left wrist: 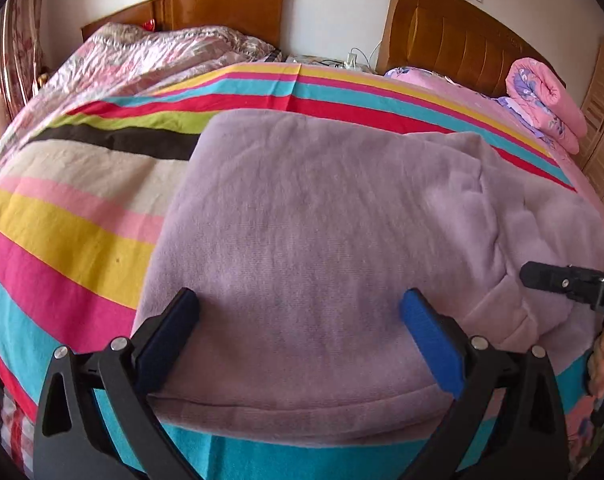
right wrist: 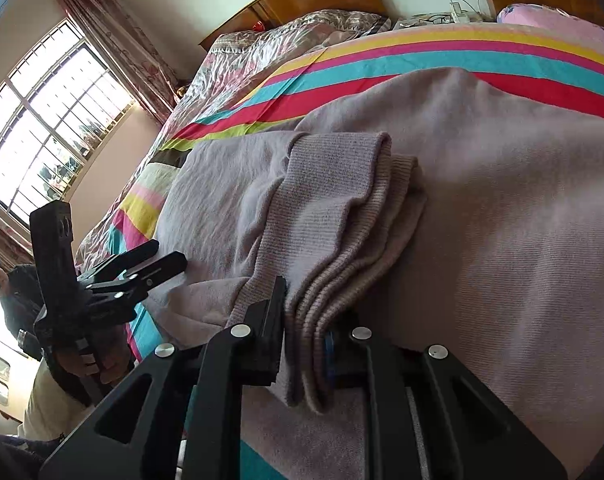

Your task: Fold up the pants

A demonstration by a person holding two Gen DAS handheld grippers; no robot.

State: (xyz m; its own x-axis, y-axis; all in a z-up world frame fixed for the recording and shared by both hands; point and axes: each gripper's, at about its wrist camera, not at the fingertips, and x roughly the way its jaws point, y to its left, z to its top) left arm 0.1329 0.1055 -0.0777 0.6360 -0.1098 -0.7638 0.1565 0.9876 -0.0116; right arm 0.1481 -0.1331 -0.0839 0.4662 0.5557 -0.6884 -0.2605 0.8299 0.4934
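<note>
Right gripper (right wrist: pixel 304 332): jaws pressed close on the stacked ribbed cuffs (right wrist: pixel 342 216) of the lilac pants (right wrist: pixel 502 240). Several knit layers bunch between the black pad on the left and the blue pad on the right, and the cuff ends hang below the pads. From the pinch the cuffs run up and away, draped over the folded body of the pants.

Left gripper (left wrist: pixel 300 306): fingers spread wide, nothing between them. Both blue pads (left wrist: pixel 430 344) stand over the near part of the pants (left wrist: pixel 322 240); whether they touch the cloth cannot be told. In the right wrist view the same gripper (right wrist: pixel 164 260) shows at the left edge of the pants, held in a gloved hand (right wrist: pixel 86 360).

Pants: lilac fleece, lying folded on the striped bedsheet (left wrist: pixel 70 216), near the front edge of the bed. Near hem smooth, right side rumpled with a raised fold. The tip of the right gripper (left wrist: pixel 542 278) enters from the right over that rumpled part.

Further out: a floral quilt (left wrist: pixel 142 56) on the left of the bed, a rolled pink blanket (left wrist: pixel 542 96) at the far right, two wooden headboards (left wrist: pixel 222 4) against the wall. A barred window (right wrist: pixel 50 120) with a patterned curtain (right wrist: pixel 114 36) stands at left in the right wrist view, and a person in dark clothing (right wrist: pixel 14 292) below it.
</note>
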